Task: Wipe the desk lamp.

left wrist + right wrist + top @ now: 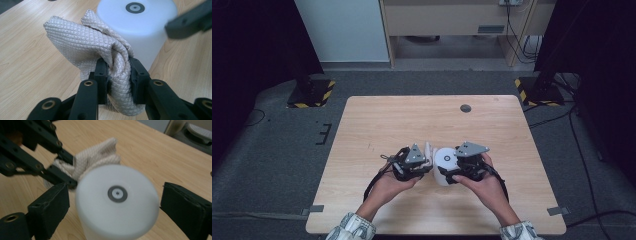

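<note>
A beige quilted cloth (82, 40) is bunched up and pinched between the jaws of my left gripper (117, 75), which is shut on it just above the wooden table (412, 115). Right beside the cloth (429, 150) stands a white cylinder-shaped cup (117, 202), upside down, with a grey ring mark on its flat top. My right gripper (117, 203) straddles the cup (445, 160) near its top. Its pads (50, 202) stand wide on either side, with a thin gap to the wall. The left gripper (428, 167) and right gripper (449, 166) nearly meet at the table's middle front.
A small round grey grommet (465, 108) sits near the table's far edge. Two stands with yellow-and-black bases (312, 92) (537, 92) flank the table's far corners on the grey floor. Cables trail on the floor at the right.
</note>
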Demonstrator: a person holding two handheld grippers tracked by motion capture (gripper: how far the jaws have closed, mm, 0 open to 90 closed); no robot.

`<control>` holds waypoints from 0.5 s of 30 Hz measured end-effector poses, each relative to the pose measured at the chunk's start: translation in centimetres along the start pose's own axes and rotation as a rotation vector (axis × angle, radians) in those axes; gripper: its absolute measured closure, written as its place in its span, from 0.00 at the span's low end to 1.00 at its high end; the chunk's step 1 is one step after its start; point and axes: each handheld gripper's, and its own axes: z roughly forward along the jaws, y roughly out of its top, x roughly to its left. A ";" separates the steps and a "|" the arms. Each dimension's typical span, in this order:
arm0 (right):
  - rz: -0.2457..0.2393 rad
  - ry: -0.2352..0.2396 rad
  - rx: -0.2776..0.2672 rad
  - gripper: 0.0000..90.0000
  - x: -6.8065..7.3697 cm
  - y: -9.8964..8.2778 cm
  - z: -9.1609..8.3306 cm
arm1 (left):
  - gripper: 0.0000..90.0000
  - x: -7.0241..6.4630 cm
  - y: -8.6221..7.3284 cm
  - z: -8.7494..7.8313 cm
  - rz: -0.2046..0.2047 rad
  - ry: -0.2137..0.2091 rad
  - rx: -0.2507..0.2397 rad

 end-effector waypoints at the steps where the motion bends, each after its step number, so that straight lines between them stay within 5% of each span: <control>1: -0.004 0.003 -0.006 0.15 -0.1 0.2 -0.2 | 0.78 -0.1 0.1 0.0 0.003 0.000 0.002; 11: -0.006 0.035 0.039 0.20 -1.9 1.1 0.1 | 0.78 -1.0 0.0 0.0 0.018 -0.007 -0.004; 15: 0.042 0.057 0.034 0.21 -2.4 0.5 0.4 | 0.78 -1.1 -0.3 0.5 0.018 -0.011 0.002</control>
